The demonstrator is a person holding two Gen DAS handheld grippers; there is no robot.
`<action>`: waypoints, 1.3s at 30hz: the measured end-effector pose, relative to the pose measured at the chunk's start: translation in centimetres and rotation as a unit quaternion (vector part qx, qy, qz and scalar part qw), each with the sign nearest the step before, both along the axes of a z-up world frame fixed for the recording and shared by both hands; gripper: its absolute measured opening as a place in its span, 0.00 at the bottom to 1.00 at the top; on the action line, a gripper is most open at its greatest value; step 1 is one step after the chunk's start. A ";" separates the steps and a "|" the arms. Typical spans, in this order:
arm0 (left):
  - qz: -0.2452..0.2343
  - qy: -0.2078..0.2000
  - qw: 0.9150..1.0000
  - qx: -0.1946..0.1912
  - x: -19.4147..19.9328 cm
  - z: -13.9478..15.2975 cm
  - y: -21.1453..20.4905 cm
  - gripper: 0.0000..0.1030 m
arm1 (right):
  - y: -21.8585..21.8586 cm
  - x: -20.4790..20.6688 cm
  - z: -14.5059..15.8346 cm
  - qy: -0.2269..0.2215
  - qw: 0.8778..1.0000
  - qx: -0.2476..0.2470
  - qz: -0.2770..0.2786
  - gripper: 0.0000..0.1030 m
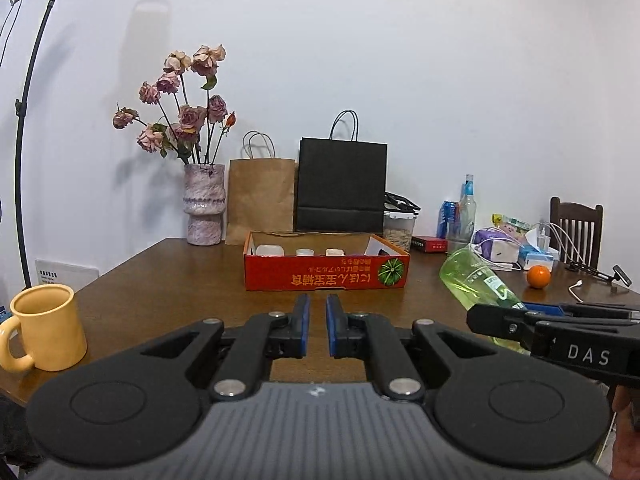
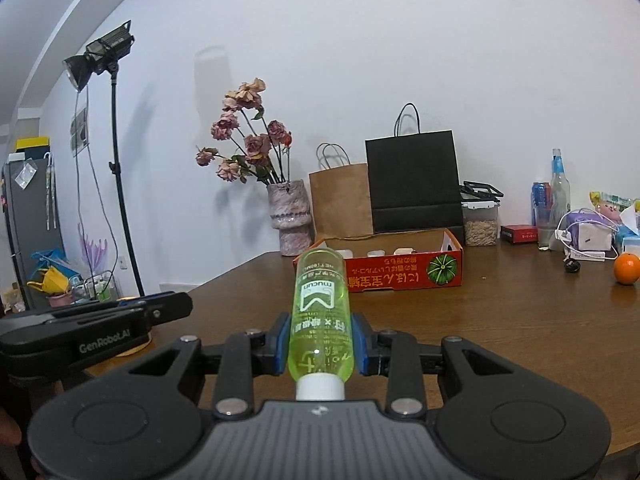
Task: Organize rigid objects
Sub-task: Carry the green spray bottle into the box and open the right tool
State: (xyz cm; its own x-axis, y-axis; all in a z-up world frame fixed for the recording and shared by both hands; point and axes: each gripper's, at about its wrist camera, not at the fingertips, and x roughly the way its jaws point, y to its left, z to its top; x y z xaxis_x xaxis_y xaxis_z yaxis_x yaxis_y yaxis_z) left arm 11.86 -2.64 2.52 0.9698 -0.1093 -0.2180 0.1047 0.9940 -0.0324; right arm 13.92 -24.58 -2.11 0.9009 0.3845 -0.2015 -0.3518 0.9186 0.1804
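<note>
Right gripper (image 2: 320,344) clamped on translucent green plastic bottle (image 2: 320,312), lower centre; left gripper (image 1: 318,328) closed, empty. Bottle held near cap; slippage risked before red cardboard box (image 2: 404,276).

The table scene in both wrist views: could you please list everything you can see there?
table: one, dark brown wood, under everything
red box: one, open-topped, table middle, small white containers inside
green bottle: one, clear green, white cap, in the right gripper
yellow mug: one, table's left edge
vase of flowers: one, mottled pink, left of the bags
brown paper bag: one, behind the box
black paper bag: one, beside the brown bag
orange: one, table right
clear glass bottle: one, far right
light stand: one, black, left by the wall
chair: one, dark wood, far right
left gripper: black, blue pads, shut, holding nothing
right gripper: black, blue pads, shut on the bottle
</note>
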 end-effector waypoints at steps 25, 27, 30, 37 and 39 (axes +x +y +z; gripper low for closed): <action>-0.044 0.204 0.976 -0.055 43.2 2.6 0.9 0.07 | 3.6 48.2 4.5 0.194 0.973 -0.119 0.047 0.30; -0.037 0.236 0.969 -0.057 46.4 1.1 0.9 0.07 | 4.1 52.0 2.7 0.229 0.964 -0.128 0.045 0.30; -0.020 0.274 0.960 -0.050 50.4 -1.2 1.1 0.07 | 4.2 55.8 0.4 0.269 0.954 -0.128 0.041 0.30; -0.009 0.341 0.939 -0.038 54.5 -4.1 1.0 0.56 | 5.1 59.2 -1.7 0.292 0.944 -0.152 0.036 0.33; -0.017 0.341 0.940 -0.032 54.4 -3.9 0.8 0.59 | 5.2 58.9 -1.4 0.284 0.946 -0.154 0.036 0.47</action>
State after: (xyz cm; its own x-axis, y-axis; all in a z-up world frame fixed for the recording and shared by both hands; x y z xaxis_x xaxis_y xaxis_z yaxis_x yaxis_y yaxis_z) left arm 66.28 -1.85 -1.37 0.6036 -0.1713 -0.7787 0.0687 0.9842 -0.1633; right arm 72.78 -19.33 -3.55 0.5871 0.2846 -0.7579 -0.3418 0.9358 0.0866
